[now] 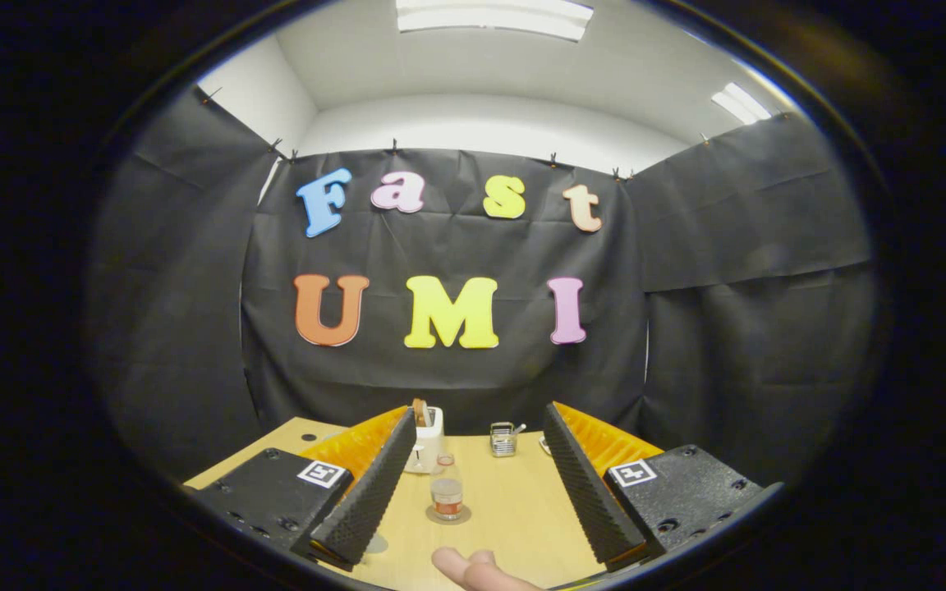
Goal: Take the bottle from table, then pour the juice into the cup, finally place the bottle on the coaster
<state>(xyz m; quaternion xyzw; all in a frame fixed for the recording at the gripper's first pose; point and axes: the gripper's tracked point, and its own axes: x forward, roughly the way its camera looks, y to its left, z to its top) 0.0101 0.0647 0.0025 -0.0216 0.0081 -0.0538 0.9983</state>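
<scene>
Fingertip (473, 566) at bottom centre; gripper (479, 423) is being held with jaws wide apart, empty. Lower centre, juice bottle (446, 492) is being seen upright on a round disc (448, 516), possibly the coaster, fitting either pre-pickup or final placement.

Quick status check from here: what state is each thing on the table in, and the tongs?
tongs: open, fingers spread wide, holding nothing
bottle: upright on the coaster, between and ahead of the fingers
toaster: upright, something sticking out of its slot
wire basket: upright at the table's far side
</scene>
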